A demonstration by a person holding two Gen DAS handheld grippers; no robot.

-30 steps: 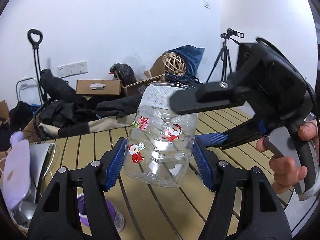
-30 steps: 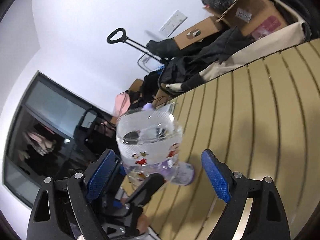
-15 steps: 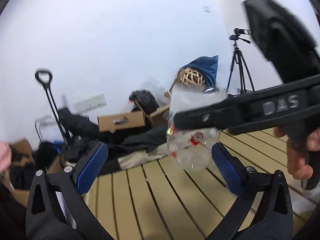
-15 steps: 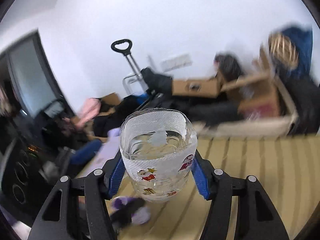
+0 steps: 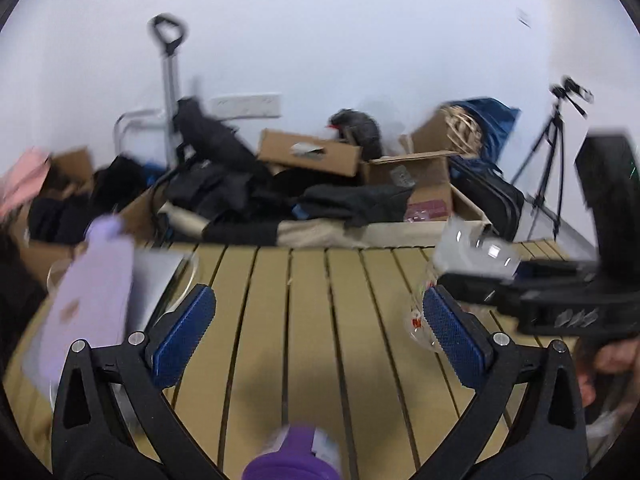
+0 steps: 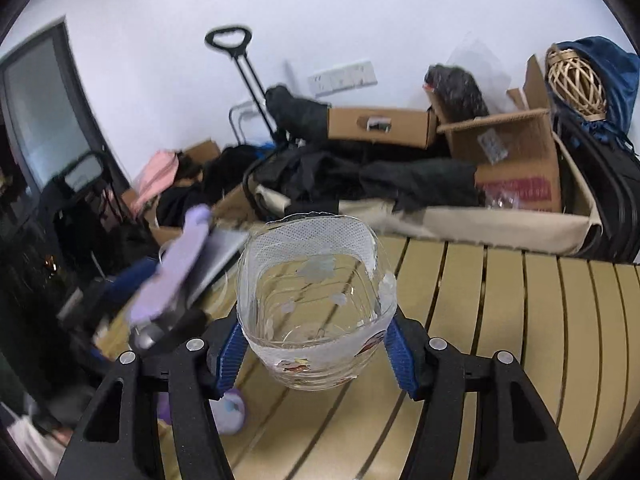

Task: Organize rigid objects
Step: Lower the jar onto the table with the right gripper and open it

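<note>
Above the slatted table [image 6: 520,360], the right gripper [image 6: 316,344] is clamped on the clear jar [image 6: 316,300]. Left gripper [image 5: 320,332] hangs apart, empty. Carrying step; next, I judge, a steady upright set-down near the purple bottle [image 5: 296,460].

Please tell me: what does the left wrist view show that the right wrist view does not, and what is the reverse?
Only the left wrist view shows the camera tripod, the open left tool with nothing between its pads, and the purple bottle cap below it.

Only the right wrist view shows the dark window and the inside of the clear plastic jar, looking down through its open mouth, gripped by the right tool.

Both show the slatted wooden table, the lilac flat object, the cardboard boxes, the trolley handle and the woven ball.
</note>
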